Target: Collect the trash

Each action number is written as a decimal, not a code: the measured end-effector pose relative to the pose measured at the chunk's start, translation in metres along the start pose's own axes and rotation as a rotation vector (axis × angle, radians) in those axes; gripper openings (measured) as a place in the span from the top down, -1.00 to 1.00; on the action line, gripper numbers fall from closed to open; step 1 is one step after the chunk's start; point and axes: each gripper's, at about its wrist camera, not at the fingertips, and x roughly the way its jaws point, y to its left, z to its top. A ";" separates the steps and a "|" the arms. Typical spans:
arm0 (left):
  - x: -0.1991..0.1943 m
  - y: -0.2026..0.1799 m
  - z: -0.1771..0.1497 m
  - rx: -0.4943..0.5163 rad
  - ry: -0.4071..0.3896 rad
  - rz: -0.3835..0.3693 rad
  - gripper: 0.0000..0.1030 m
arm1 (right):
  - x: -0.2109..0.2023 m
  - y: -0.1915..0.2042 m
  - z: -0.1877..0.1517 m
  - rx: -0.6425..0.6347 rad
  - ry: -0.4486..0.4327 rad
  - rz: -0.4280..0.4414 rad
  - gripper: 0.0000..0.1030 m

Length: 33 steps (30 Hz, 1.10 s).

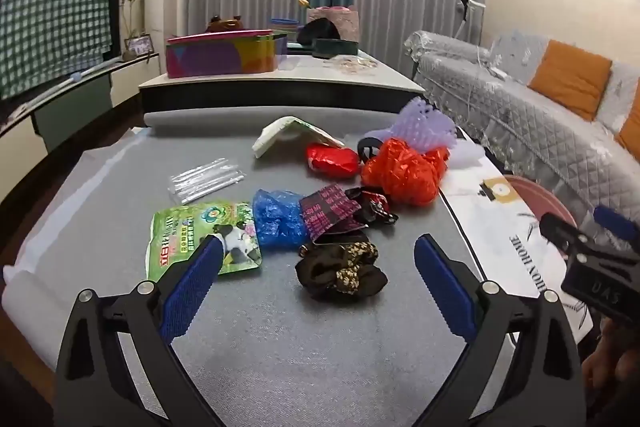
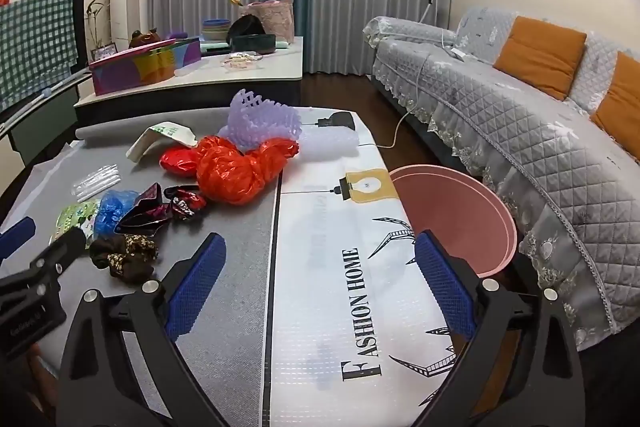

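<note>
Trash [image 1: 320, 203] lies spread over the grey mat [image 1: 280, 339] on the table. In the left wrist view we see the left gripper [image 1: 318, 259] wide apart, holding nothing, hanging over the mat; a brown wad [image 1: 340, 271] sits between its fingers, untouched as far as we can tell. Beyond it lie a green packet [image 1: 192, 235], blue bag [image 1: 278, 217], dark wrappers [image 1: 344, 211], orange bag [image 1: 404, 173], red wrapper [image 1: 332, 159], clear sleeve [image 1: 206, 179], white box [image 1: 292, 139] and purple foam net [image 1: 424, 127]. The right gripper [image 1: 592, 231] shows at the right edge.

In the right wrist view we see the right gripper [image 2: 318, 259] also wide apart and empty, over the white cloth [image 2: 348, 267]. The pink bin [image 2: 452, 215] stands just beside the table; the inside we see holds nothing. The trash [image 2: 224, 171] is all on the mat to its left.
</note>
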 end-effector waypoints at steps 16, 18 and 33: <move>0.003 -0.002 -0.003 -0.004 0.016 -0.026 -0.78 | 0.003 0.003 0.001 -0.006 0.033 0.013 -0.80; 0.003 -0.002 -0.004 -0.004 0.015 -0.026 -0.78 | 0.003 0.003 0.001 -0.010 0.035 0.017 -0.80; 0.002 -0.004 -0.003 -0.006 0.014 -0.033 -0.78 | 0.001 0.004 0.001 -0.014 0.034 0.019 -0.80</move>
